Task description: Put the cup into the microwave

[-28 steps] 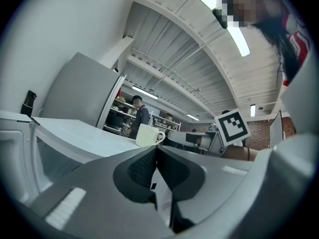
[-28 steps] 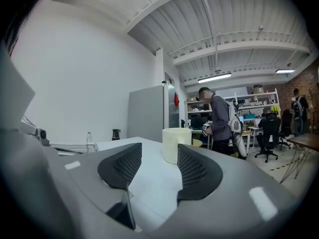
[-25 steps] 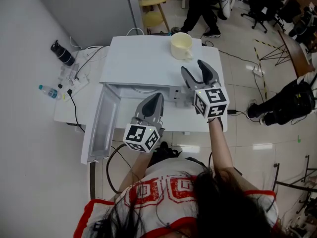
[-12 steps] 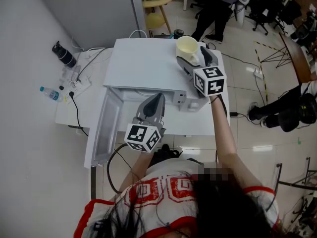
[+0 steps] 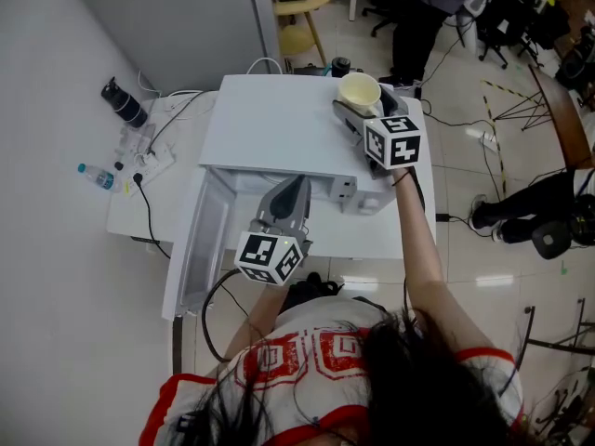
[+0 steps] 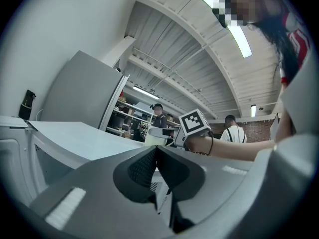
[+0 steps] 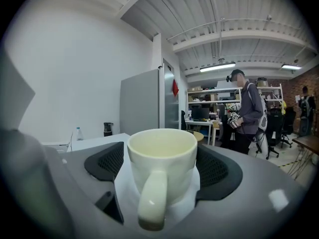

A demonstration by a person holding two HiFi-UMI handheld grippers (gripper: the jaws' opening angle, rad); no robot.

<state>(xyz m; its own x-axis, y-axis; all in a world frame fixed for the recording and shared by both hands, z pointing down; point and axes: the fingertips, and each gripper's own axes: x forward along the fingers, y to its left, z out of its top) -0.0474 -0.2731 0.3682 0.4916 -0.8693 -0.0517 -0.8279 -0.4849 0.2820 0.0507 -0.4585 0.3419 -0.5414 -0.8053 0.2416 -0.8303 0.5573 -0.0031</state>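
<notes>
The cup (image 7: pixel 162 158) stands upright on the bare top of the microwave (image 5: pixel 279 119), at that top's 1 o'clock corner in the head view. The right gripper (image 5: pixel 365 108) has it squarely between its jaws. In the right gripper view the jaws stand apart, one pad at 9 o'clock and one at 3 o'clock of the cup's body, both very near the wall. A thin strip of white top shows low on the 9 o'clock side, so I judge that they aren't clamped yet. The cup's handle points at 6 o'clock in that view, straight back along the gripper and clear of both pads. A squeeze would therefore land on the round body, not on the handle.

The left gripper (image 5: pixel 293 189) hangs well apart from the cup, at about 7 o'clock from it in the head view, in front of the oven's open mouth. Its jaws are closed on each other with nothing between them. The microwave door (image 5: pixel 195 240) swings out toward 7 o'clock, leaving the cavity open on the near side.

The right gripper is plainly the nearer one. The cup likely has to come off the top toward 6 o'clock, drop below the top's edge and go in toward 12 o'clock. The left gripper sits near that path.
</notes>
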